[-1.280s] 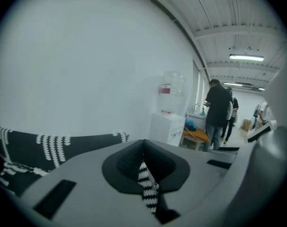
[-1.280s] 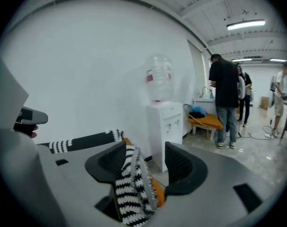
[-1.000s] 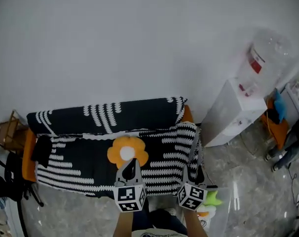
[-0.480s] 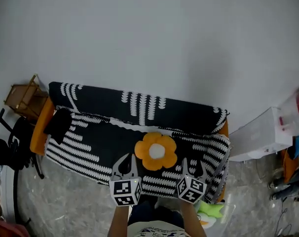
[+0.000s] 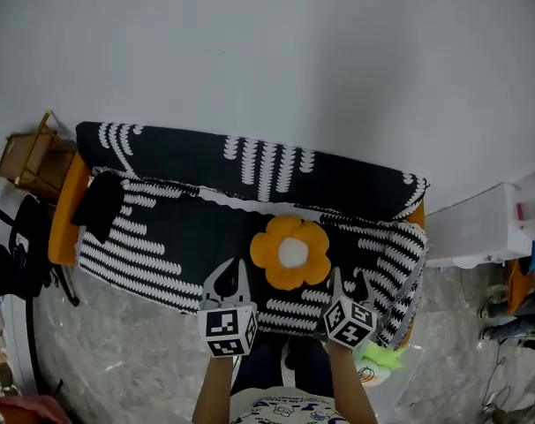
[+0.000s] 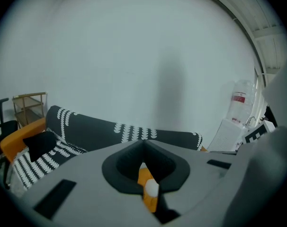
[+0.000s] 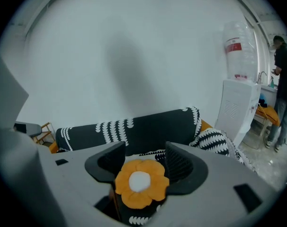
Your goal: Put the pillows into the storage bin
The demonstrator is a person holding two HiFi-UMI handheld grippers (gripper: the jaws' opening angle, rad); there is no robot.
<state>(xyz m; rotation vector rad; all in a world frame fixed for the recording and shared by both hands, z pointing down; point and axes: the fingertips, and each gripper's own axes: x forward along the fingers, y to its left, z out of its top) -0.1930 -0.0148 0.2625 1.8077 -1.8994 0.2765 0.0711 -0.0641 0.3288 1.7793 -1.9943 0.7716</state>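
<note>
Flower pillow (image 5: 290, 252), orange with a white centre, sits on the striped sofa (image 5: 162, 237), right of middle. It's round, so I see no long axis, and its face seems tipped up and forward. My left tool (image 6: 143, 143) has its tips together and is empty. My right tool (image 7: 144, 148) stands wide, with the pillow beyond it, untouched. Only the head view shows the clear storage bin (image 5: 393, 385) by the sofa's right end.

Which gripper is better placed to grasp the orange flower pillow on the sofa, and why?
Right, probably. The right gripper has open jaws framing the flower pillow in its own view, not yet touching it; the left gripper has its jaws together.
</note>
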